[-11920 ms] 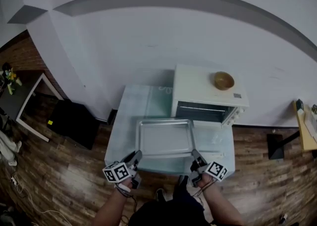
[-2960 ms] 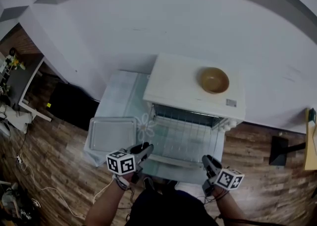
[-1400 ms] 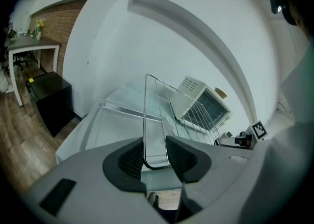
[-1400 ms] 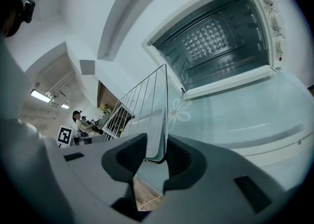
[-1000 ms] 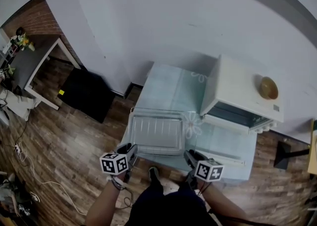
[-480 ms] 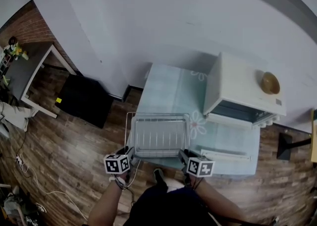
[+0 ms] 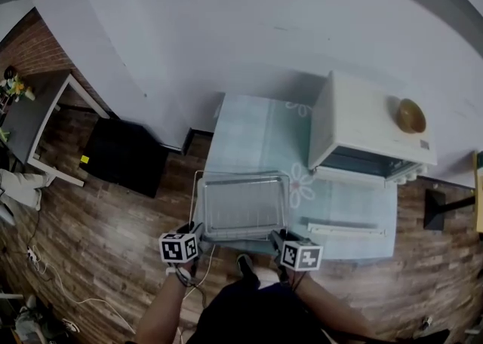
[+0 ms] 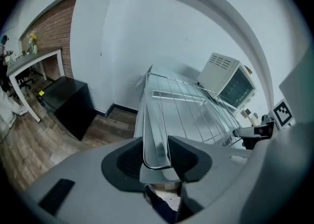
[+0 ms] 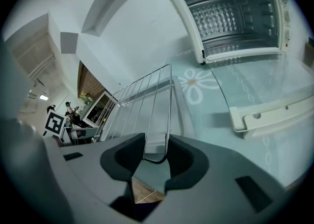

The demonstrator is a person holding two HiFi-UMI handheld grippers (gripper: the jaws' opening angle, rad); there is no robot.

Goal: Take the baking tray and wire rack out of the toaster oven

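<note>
Atop the baking tray (image 8: 152, 120), clear of the toaster oven (image 7: 362, 124): wire rack (image 7: 241, 204) laid flat.
Was clamped at both near corners, left gripper (image 7: 198, 228) and right gripper (image 7: 276, 236) each narrowly closed on its wire; sat at the front edge of the table (image 7: 249, 124).

Head cam's way up high, staring steeply down at the table (image 7: 245, 127), with the toaster oven (image 7: 366, 124) at 2 o'clock. Both gripper views sit right up close at the wire rack (image 8: 181, 112), looking along it toward the oven. All three share those.
</note>
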